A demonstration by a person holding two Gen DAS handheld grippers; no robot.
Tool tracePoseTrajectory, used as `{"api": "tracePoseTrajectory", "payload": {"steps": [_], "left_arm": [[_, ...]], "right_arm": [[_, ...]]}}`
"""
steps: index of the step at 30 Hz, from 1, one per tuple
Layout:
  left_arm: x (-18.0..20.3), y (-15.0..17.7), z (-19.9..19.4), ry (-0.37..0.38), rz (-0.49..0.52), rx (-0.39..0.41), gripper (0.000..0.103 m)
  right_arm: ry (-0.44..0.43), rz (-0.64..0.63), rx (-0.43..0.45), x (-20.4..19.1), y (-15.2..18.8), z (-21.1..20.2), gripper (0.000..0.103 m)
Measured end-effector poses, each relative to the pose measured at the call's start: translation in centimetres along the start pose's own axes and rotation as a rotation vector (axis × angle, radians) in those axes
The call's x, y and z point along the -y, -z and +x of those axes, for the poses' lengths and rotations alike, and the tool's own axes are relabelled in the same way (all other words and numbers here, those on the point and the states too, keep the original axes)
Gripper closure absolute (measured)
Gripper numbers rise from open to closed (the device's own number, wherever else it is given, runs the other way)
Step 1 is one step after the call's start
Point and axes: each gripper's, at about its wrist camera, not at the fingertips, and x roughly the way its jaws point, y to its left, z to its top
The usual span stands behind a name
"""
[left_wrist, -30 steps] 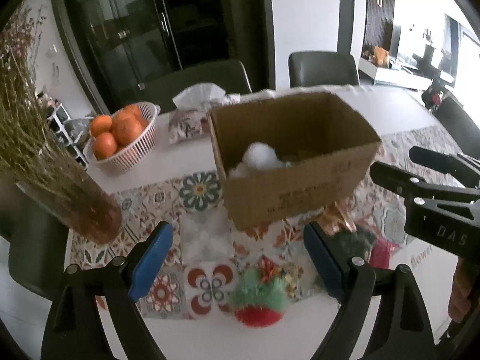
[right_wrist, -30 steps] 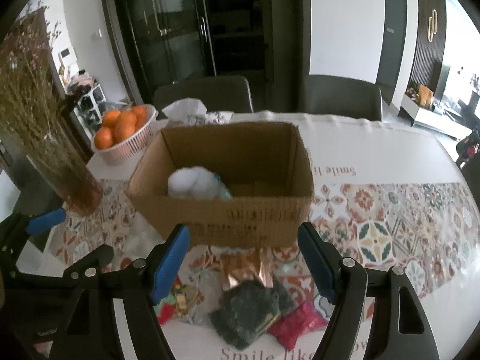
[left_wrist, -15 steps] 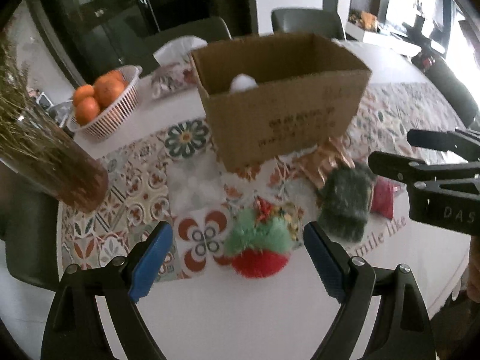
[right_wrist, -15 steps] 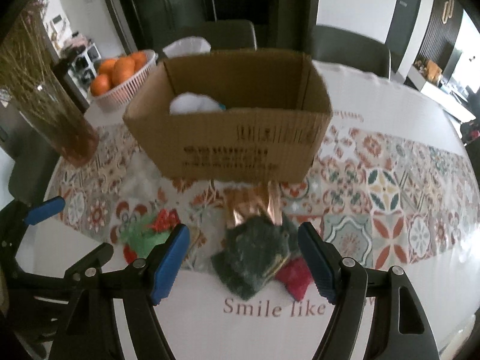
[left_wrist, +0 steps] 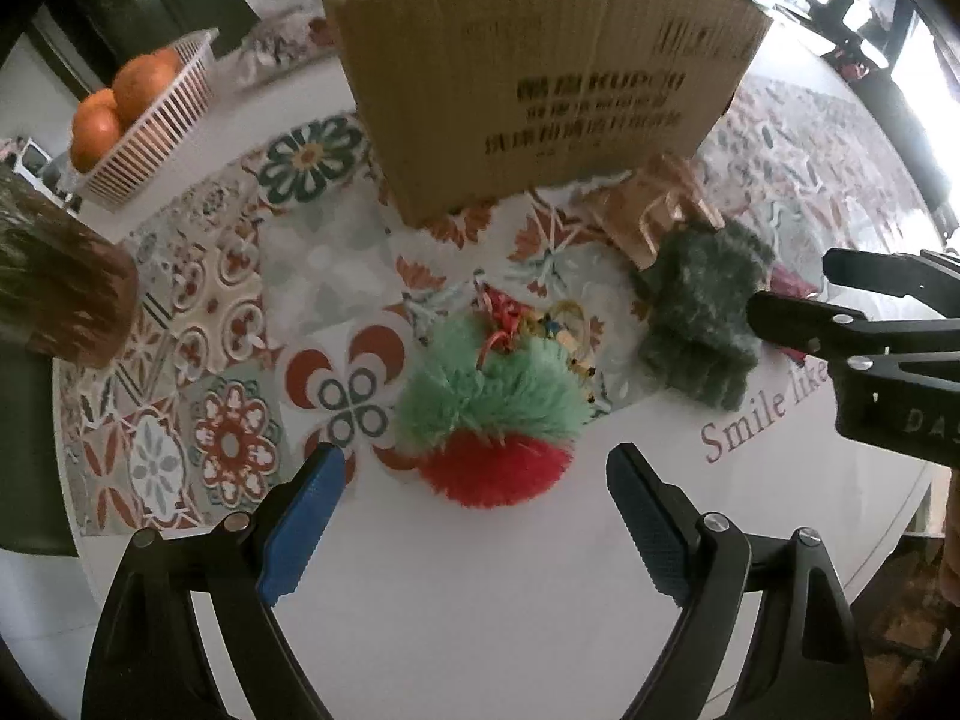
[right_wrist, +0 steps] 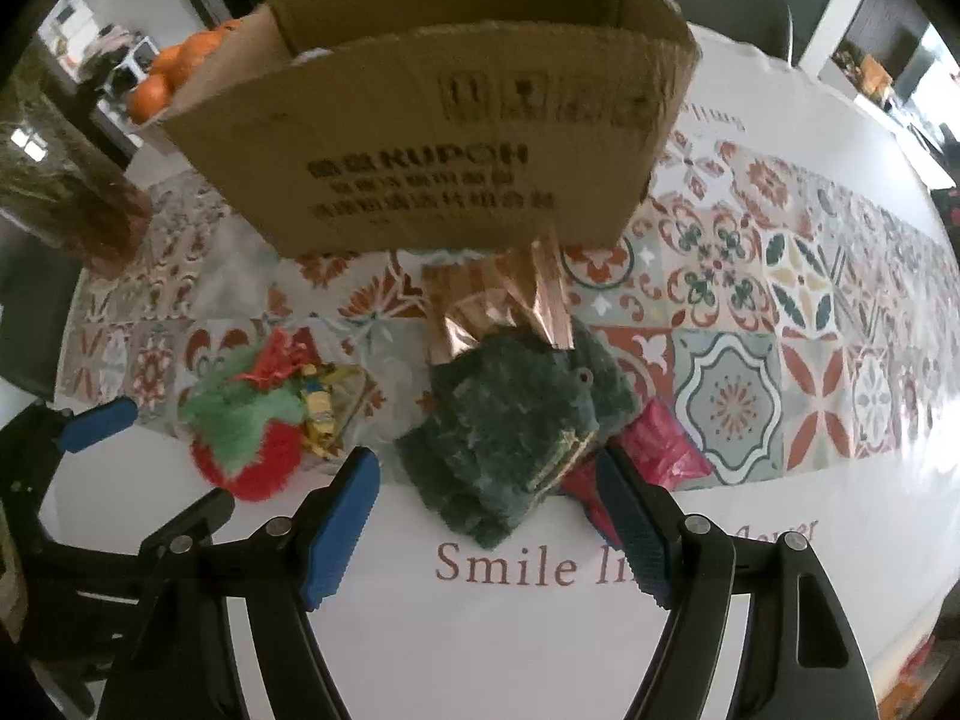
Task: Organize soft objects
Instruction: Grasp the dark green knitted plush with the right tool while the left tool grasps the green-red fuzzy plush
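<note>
Lying on the white round table (left_wrist: 480, 600), the fluffy strawberry-shaped plush with a red body and mint-green top (left_wrist: 489, 429) sits just ahead of the left gripper (left_wrist: 474, 504), whose blue-padded fingers (left_wrist: 300, 534) stand wide apart with nothing between them and no contact with the toy. Its red end points toward the table's near edge and its green end toward the brown cardboard box (left_wrist: 540, 84), so its long axis runs roughly from the gripper to the box. A small bundle of red and yellow trinkets (left_wrist: 528, 318) lies at its green end.

To the right lies the dark green furry pouch (right_wrist: 516, 420), long axis slanting from near-left to far-right, one corner reaching in between the parted blue pads of the right gripper (right_wrist: 489, 498); whether they touch it I cannot tell. A crinkled copper foil bag (right_wrist: 504, 300) rests between pouch and box, and a red shiny packet (right_wrist: 654, 444) peeks from under the pouch's right side.

A patterned tile-print runner (right_wrist: 750, 312) crosses the table, with "Smile" lettering at its border. A white basket of oranges (left_wrist: 138, 132) and a glass vase of dried stems (left_wrist: 60, 288) stand at the left. Dark chairs and dark cabinets stand behind.
</note>
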Motion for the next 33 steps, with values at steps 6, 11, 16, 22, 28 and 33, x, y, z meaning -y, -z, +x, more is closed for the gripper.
{"api": "tracePoseTrajectory", "payload": {"steps": [6, 11, 16, 22, 28, 33], "left_arm": [[0.5, -0.2, 2.7, 0.006, 0.018, -0.067, 0.014], [0.5, -0.4, 4.7, 0.006, 0.018, -0.106, 0.014], [0.1, -0.6, 6.3, 0.003, 0.008, -0.121, 0.015], [-0.3, -0.8, 7.5, 0.004, 0.005, -0.115, 0.024], [-0.3, -1.5, 9.3, 0.047, -0.028, -0.114, 0.031], [-0.4, -1.8, 9.9, 0.062, -0.043, -0.098, 0.045]], "right_arm": [[-0.009, 0.044, -0.061, 0.9, -0.2, 2.6, 0.028], [-0.002, 0.048, -0.087, 0.9, -0.5, 4.7, 0.028], [0.002, 0.054, -0.113, 0.7, -0.8, 6.6, 0.027], [0.003, 0.062, -0.161, 0.1, -1.1, 8.5, 0.027], [-0.012, 0.080, -0.146, -0.1, -1.9, 9.6, 0.027], [-0.019, 0.089, -0.106, 0.6, -2.2, 10.1, 0.028]]}}
